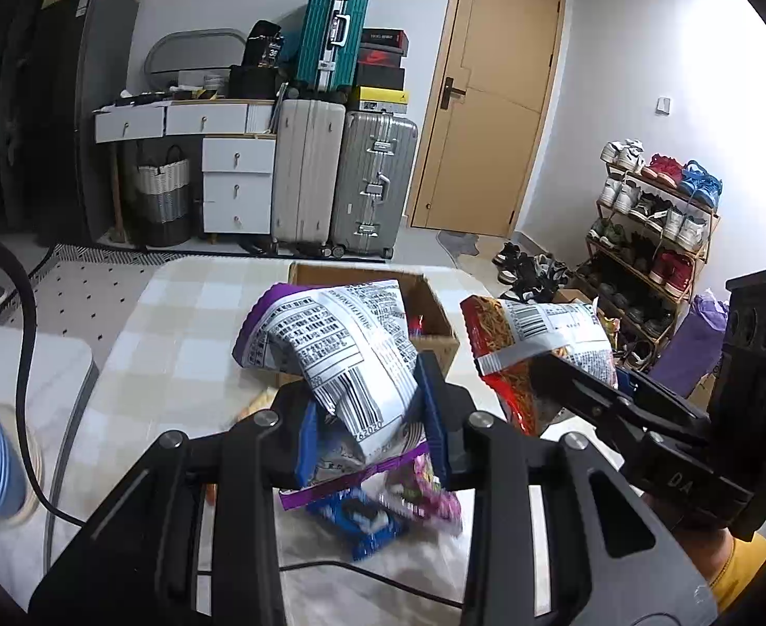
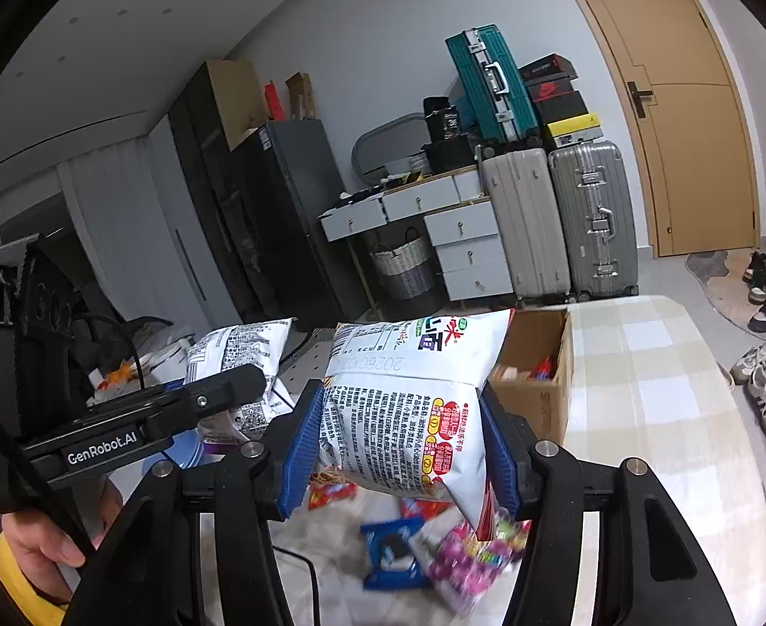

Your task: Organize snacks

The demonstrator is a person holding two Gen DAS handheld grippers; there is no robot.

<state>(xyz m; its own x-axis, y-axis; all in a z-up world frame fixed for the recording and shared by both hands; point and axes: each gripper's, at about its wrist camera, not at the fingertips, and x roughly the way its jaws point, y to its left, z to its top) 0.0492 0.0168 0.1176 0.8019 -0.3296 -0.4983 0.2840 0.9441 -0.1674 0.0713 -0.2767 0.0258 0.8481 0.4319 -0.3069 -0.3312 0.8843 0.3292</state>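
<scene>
Left gripper (image 1: 372, 425) clamped on purple-edged snack bag (image 1: 331, 344), held up above tabletop (image 1: 184, 313). Right gripper (image 2: 404, 448) pinching red-and-white noodle bag (image 2: 409, 396) between blue pads (image 2: 299, 448), also raised. Blurred below: blue cookie pack (image 2: 391, 555) and pink candy pack (image 2: 466, 553) lying on tabletop. Open cardboard box (image 2: 545, 396) behind, snacks inside.

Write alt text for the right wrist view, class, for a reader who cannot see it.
The right gripper clamps a white-and-red snack bag above a checked table. Beyond it stands an open cardboard box; at left, the left gripper holds a second bag.
</scene>
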